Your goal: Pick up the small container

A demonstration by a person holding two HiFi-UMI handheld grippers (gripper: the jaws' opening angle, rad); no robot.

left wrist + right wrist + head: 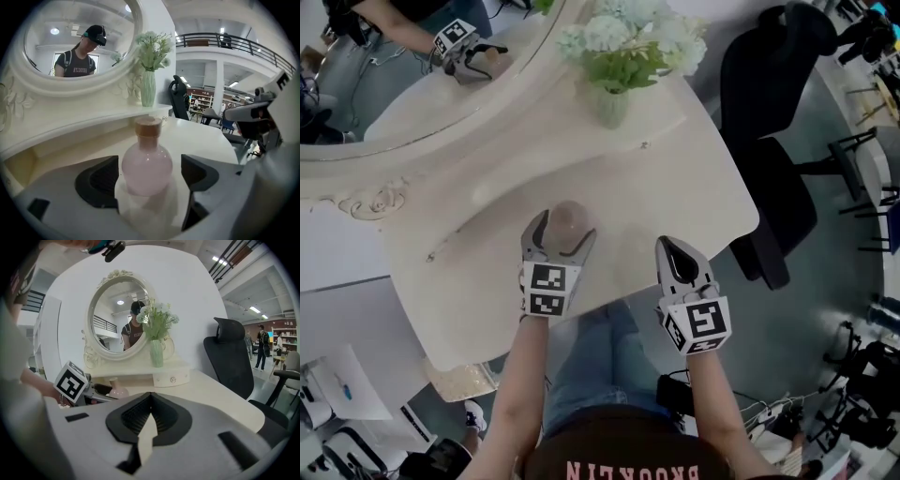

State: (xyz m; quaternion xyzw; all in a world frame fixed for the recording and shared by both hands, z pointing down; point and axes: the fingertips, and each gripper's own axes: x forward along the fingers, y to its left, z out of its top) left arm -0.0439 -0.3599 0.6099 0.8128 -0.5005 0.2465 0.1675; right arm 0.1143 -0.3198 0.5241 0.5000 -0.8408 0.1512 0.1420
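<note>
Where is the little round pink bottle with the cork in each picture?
Head view: the little round pink glass bottle with a cork stopper is in the middle.
Left gripper view: dead centre, big and close.
Right gripper view: small, a bit left of centre.
Shared landmark: the pale green vase of white flowers.

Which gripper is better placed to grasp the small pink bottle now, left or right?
Left. The left gripper has its jaws open with the pink bottle standing between them, pads not yet pressing. The right gripper is shut, empty and off to the bottle's side.
</note>
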